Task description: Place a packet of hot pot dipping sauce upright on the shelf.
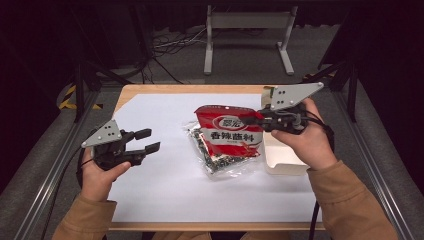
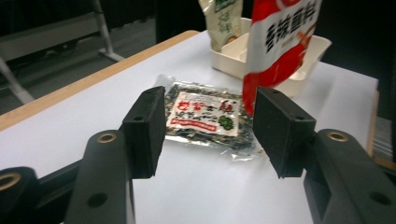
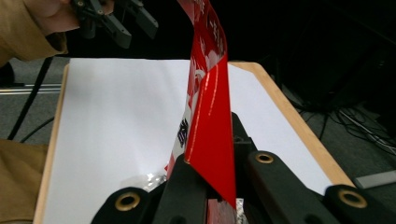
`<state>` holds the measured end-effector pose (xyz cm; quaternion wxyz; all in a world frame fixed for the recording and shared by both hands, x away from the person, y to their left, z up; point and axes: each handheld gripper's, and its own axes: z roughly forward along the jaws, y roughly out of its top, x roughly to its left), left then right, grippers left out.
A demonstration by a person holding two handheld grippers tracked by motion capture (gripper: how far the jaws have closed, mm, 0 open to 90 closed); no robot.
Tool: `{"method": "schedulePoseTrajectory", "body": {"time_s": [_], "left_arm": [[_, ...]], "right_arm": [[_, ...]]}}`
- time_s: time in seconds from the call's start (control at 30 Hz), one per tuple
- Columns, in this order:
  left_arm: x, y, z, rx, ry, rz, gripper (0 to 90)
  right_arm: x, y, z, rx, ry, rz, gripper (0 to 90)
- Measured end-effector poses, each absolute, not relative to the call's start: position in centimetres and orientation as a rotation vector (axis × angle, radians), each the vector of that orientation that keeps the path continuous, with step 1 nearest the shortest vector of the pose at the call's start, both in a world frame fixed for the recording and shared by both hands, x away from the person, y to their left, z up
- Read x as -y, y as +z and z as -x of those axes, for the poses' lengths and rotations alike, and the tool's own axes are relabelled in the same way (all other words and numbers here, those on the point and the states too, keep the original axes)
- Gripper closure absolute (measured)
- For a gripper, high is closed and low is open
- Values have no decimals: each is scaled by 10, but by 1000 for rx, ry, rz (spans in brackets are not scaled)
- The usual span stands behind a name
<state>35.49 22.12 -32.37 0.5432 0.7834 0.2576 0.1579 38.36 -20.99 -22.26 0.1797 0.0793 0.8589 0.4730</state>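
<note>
above the clear packet (image 1: 220, 159), right gripper (image 1: 261, 120) pinches the red pouch (image 1: 229, 132), seemingly lifted; left gripper (image 1: 148, 140) gapes alongside.

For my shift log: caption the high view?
Right gripper lifts a red packet over a clear packet; left gripper open.

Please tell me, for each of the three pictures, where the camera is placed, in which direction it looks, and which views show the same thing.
High view: above the person's side, looking forward and down on the table; both forearms, left hand-held gripper, right hand-held gripper.
Left gripper view: between its open jaws, toward a clear packet and white tray.
Right gripper view: along shut jaws clamping the red packet; a sleeve at left.
Shared: the red packet in all three.
</note>
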Motion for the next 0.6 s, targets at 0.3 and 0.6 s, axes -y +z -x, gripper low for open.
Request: {"method": "schedulePoseTrajectory", "body": {"time_s": [0.3,0.6], "left_arm": [[-232,-347,-365,-692,383,-1844,434],[-237,-362,-370,-718,413,-1843,418]], "right_arm": [[243,-218,-399,-2377,1307,-282,886],[270,-213,-411,-2336,1274,-309,886]]}}
